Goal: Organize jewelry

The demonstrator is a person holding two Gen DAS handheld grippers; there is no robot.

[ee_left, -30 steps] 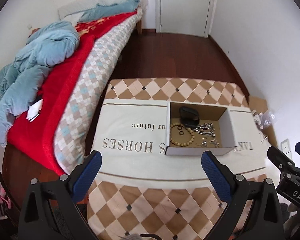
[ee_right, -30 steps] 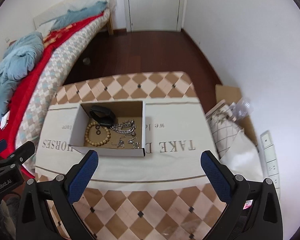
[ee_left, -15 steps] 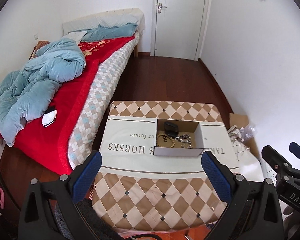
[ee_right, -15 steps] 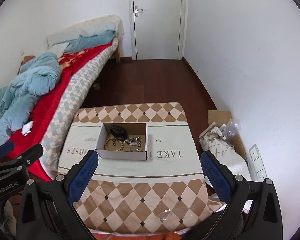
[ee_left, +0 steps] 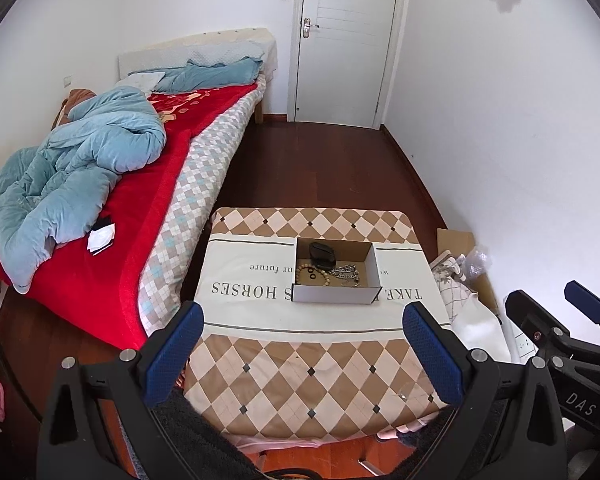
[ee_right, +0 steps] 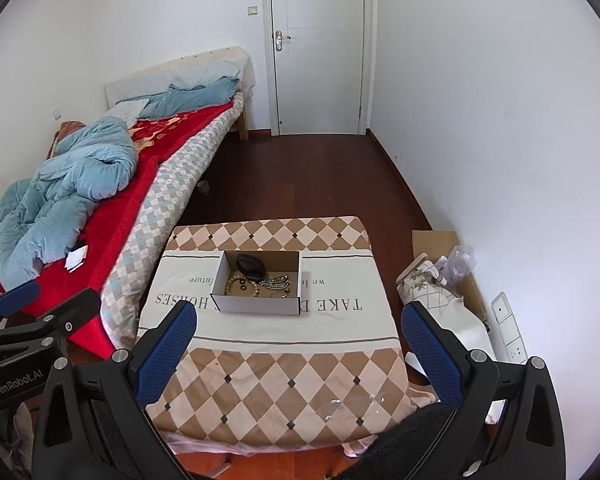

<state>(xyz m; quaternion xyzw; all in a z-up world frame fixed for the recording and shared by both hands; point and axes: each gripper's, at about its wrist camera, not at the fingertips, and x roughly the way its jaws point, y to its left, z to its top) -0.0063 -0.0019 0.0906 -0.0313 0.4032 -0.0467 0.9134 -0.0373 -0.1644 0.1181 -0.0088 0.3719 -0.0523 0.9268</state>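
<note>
An open cardboard box [ee_left: 336, 294] [ee_right: 258, 305] sits on a small table with a checked cloth [ee_left: 300, 376] [ee_right: 284, 384]. Inside lie a wooden bead bracelet [ee_left: 314, 276] [ee_right: 242, 285], a silver chain [ee_left: 346, 271] [ee_right: 278, 282], small black rings and a black case [ee_left: 322, 251] [ee_right: 251, 263]. My left gripper [ee_left: 304, 354] is open and empty, held well back and above the table's near edge. My right gripper [ee_right: 300, 350] is open and empty, also well back from the box. Each gripper shows at the side of the other's view.
A bed [ee_left: 112, 216] with a red cover and blue duvet stands left of the table. A white door [ee_left: 342, 44] is at the far wall. Bags and flat cardboard [ee_right: 440, 280] lie on the floor right of the table by the white wall.
Both grippers have pulled up and back from the table, so the box looks smaller and farther. Both stay open and empty. The box contents have not moved.
</note>
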